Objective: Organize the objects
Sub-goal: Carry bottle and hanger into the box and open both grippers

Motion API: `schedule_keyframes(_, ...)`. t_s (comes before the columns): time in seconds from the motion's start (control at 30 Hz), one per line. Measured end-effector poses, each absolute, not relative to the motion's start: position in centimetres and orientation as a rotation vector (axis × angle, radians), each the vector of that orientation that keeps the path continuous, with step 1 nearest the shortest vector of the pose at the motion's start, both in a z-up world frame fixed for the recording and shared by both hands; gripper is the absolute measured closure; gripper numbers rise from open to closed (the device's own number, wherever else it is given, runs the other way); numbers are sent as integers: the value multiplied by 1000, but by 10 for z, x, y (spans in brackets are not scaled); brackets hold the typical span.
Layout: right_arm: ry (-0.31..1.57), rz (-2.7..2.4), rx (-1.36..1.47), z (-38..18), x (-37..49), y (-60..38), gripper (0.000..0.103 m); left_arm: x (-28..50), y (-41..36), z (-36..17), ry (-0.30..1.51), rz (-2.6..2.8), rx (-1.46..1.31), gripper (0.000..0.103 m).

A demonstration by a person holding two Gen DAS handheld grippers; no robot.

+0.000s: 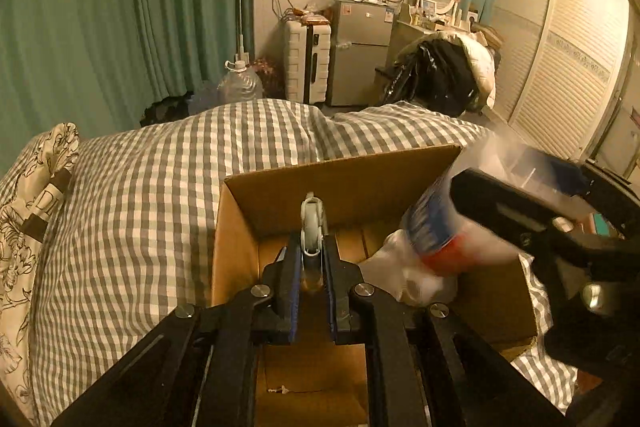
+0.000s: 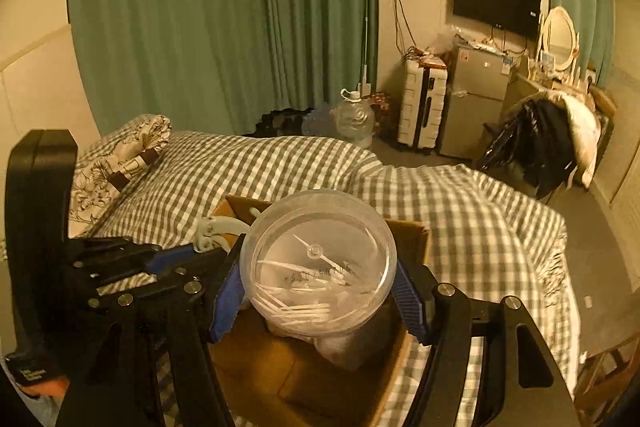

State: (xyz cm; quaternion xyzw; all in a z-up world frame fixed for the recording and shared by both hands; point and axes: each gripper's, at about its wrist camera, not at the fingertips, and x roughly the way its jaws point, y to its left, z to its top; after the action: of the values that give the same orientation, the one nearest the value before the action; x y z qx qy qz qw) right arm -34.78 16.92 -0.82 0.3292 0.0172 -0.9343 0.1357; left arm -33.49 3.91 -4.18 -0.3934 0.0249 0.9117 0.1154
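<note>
The left gripper [image 1: 311, 277] is pinching a small grey-handled tool [image 1: 312, 227] (lower end hidden) over the open brown cardboard box [image 1: 340, 183]; the right gripper [image 2: 316, 291], jaws wide, is clamping a clear round plastic tub [image 2: 318, 259].

My tools [image 1: 312, 267] are black with blue pads [image 2: 226, 291]. The bed [image 1: 160, 187] wears a grey-and-white check; the pillow [image 1: 24, 227] is cream with a dark floral print. The box [image 1: 340, 183] is plain brown. The jar [image 2: 318, 259] is clear, with a blue, red and white label [image 1: 432, 227]. The curtains [image 1: 100, 7] are green.
</note>
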Motion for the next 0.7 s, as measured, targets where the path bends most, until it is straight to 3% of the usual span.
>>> schedule_keyframes(0.1,49,-2745,921,2,-339,173,31,-325,36,-33,76,2678,-1155,79)
schedule_keyframes(0.17,59,-2772,897,15,-328,176,30,-314,31,-24,80,2702,-1149,49)
schedule_keyframes(0.23,79,-2806,877,32,-311,181,27,-299,25,-11,78,2732,-1120,38)
schedule_keyframes(0.4,142,-2859,836,71,-266,186,21,-249,12,24,90,2775,-1056,31)
schedule_keyframes(0.47,161,-2879,818,87,-243,187,19,-229,6,39,102,2800,-1022,20)
schedule_keyframes(0.7,212,-2938,769,127,-167,179,9,-156,-7,87,138,2867,-871,11)
